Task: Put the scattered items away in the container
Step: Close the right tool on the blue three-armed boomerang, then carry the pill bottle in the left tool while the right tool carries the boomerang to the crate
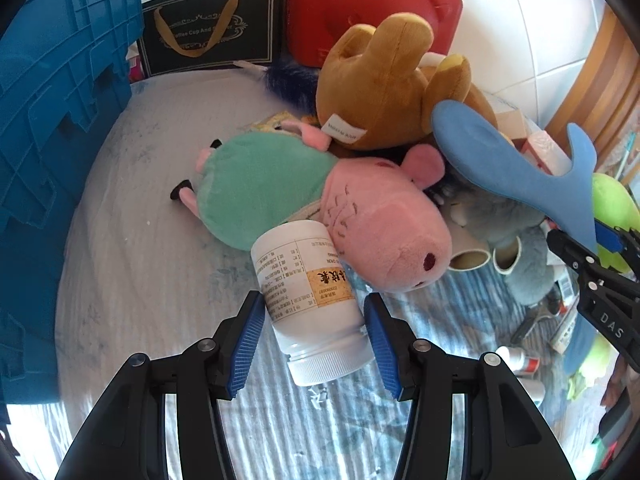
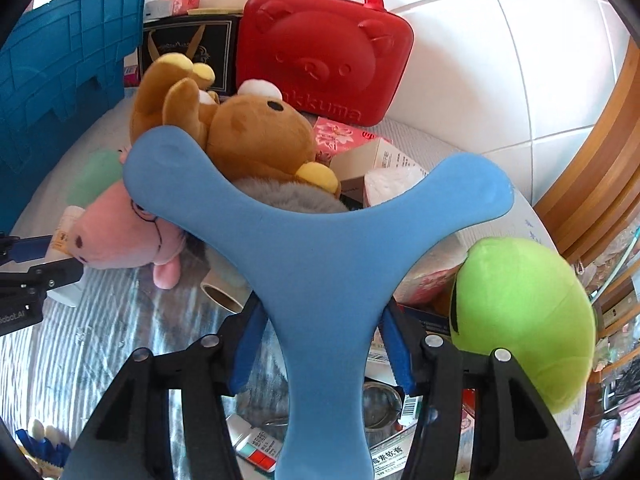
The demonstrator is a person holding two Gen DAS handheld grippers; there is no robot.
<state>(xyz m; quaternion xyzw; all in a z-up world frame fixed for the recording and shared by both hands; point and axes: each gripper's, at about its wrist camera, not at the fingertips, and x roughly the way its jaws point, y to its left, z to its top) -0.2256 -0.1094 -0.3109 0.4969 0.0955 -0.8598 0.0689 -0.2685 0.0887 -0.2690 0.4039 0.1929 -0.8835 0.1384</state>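
Note:
My left gripper [image 1: 314, 334] has its blue pads on both sides of a white medicine bottle [image 1: 310, 300] that lies on the striped cloth against a pink pig plush [image 1: 320, 200]; the pads touch or nearly touch it. My right gripper [image 2: 320, 344] is shut on a blue three-armed foam boomerang [image 2: 320, 240] and holds it up above the pile; it also shows in the left wrist view [image 1: 516, 164]. The blue crate [image 1: 52, 140] stands at the left, also in the right wrist view [image 2: 60, 68].
A brown bear plush [image 2: 248, 128], red bear case [image 2: 328, 52], black gift bag [image 1: 208, 28], green plush [image 2: 520, 320], grey plush [image 1: 512, 232], tape rolls [image 1: 470, 258] and small boxes and tubes crowd the right side of the bed.

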